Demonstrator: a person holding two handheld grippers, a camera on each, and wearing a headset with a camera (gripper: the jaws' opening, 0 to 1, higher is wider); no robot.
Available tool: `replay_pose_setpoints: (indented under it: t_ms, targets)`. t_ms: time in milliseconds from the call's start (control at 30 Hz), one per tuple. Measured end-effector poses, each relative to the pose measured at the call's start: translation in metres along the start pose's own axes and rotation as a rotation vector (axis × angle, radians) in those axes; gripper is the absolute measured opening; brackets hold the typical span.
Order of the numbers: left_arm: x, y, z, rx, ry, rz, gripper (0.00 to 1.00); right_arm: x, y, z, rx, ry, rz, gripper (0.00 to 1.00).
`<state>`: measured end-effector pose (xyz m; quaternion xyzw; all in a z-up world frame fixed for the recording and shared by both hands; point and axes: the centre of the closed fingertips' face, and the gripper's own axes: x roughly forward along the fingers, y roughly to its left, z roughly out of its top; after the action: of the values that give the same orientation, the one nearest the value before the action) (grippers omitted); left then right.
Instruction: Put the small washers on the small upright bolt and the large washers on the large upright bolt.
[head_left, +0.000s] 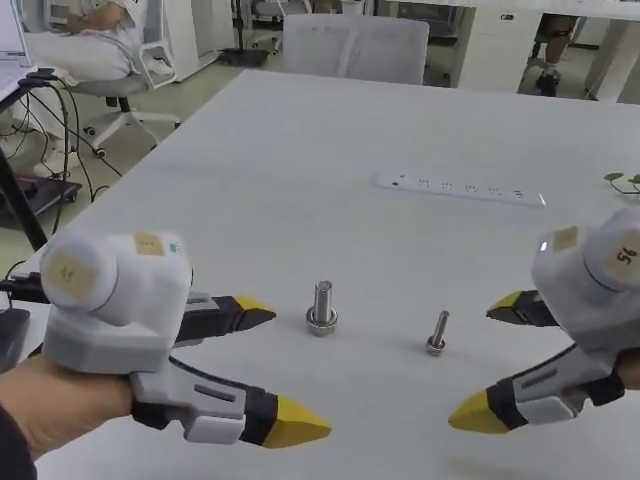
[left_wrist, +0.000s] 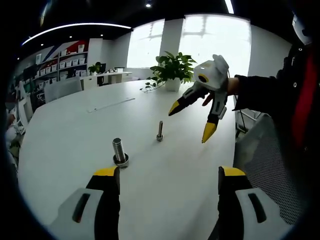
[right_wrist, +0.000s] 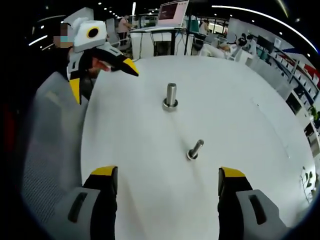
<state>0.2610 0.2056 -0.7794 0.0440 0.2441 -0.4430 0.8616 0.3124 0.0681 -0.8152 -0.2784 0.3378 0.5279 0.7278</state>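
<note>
White table (head_left: 300, 170); large bolt (head_left: 321, 303); grey chair (head_left: 355, 45)

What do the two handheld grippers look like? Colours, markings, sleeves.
The left gripper and right gripper match: white rounded housings, grey-white jaw shells and black jaws ending in pointed yellow tips. Tan stickers sit on each housing, with digits too blurry to read. A dark sleeve covers the right arm.

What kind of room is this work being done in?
Likely an office meeting room: a large white table with a power strip on it, a grey chair at its far edge, and a potted plant.
</note>
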Motion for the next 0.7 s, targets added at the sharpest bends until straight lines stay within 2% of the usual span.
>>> replay_pose_setpoints:
  t_ms: [167, 333, 500, 700]
  targets:
    - [-0.005, -0.001, 0.003, -0.001, -0.013, 0.010, 0.80, -0.009, 0.005, -0.004, 0.038, -0.035, -0.014, 0.84]
    - [-0.009, -0.004, 0.005, 0.000, -0.020, 0.016, 0.80, -0.021, 0.012, -0.004, 0.086, -0.098, -0.033, 0.84]
    - [-0.015, -0.006, 0.000, -0.005, -0.023, 0.026, 0.80, -0.032, 0.023, -0.006, 0.117, -0.143, -0.048, 0.84]
    - [-0.019, -0.007, -0.002, -0.016, -0.035, 0.036, 0.80, -0.043, 0.038, -0.002, 0.133, -0.243, -0.061, 0.84]
